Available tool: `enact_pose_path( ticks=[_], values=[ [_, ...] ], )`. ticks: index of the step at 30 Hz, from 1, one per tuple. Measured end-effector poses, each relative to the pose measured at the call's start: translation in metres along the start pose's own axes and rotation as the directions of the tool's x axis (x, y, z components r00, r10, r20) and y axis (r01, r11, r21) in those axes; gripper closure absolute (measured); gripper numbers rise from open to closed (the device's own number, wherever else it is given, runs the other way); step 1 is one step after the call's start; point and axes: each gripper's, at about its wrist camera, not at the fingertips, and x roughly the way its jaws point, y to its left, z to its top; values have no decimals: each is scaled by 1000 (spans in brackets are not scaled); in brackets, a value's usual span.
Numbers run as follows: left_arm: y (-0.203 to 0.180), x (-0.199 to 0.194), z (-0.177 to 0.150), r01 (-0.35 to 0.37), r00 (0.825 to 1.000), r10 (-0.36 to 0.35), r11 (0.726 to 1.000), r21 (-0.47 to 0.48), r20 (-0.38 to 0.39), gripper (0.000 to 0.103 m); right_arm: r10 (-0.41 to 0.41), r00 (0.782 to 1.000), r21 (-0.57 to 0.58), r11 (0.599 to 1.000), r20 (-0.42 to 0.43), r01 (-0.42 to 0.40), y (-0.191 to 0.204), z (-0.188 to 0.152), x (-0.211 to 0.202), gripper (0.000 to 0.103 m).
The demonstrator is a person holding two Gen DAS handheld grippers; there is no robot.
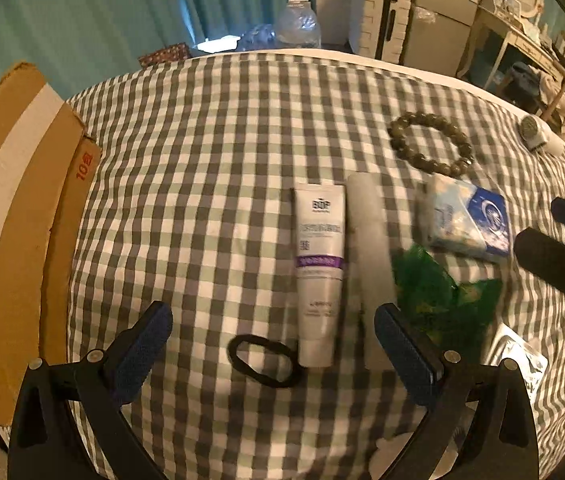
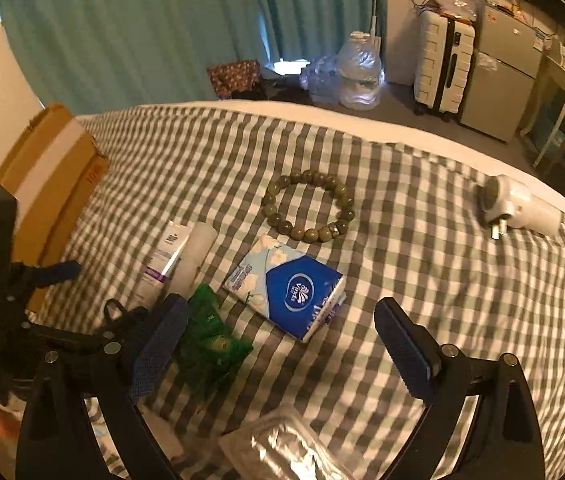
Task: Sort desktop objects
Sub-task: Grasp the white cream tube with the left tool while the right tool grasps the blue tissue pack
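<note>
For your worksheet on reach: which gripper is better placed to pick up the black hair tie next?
Left. The hair tie lies directly between the left gripper and its open fingers. The right gripper hovers nearer the tissue pack.

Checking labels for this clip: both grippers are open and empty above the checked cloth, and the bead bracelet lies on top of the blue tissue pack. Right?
Not quite. The bead bracelet lies flat on the checked cloth beyond the blue tissue pack, apart from it, as the right wrist view shows. Both the left gripper and the right gripper are open and empty.
</note>
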Motion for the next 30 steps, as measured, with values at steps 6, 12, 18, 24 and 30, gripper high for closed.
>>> enact_pose_path(
  ticks=[6,12,18,24,30],
  values=[
    [13,24,-7,-2,999,2,1000,-19,-44,0,-6,1000,-7,1000,-9,6,1,7,27,8],
    [11,36,-16,-13,999,13,1000,15,-42,0,-36,997,9,999,-68,37,-2,7,65,8],
    [10,39,-13,-22,1000,22,999,38,-8,0,-57,996,-23,998,-73,55,-1,5,69,16],
    [8,38,-11,-1,1000,1,999,45,11,0,-54,998,15,998,-36,55,-3,15,49,23],
    [-3,36,25,14,999,-17,996,84,34,15,-27,1000,42,999,-6,27,-6,19,34,23]
  ],
)
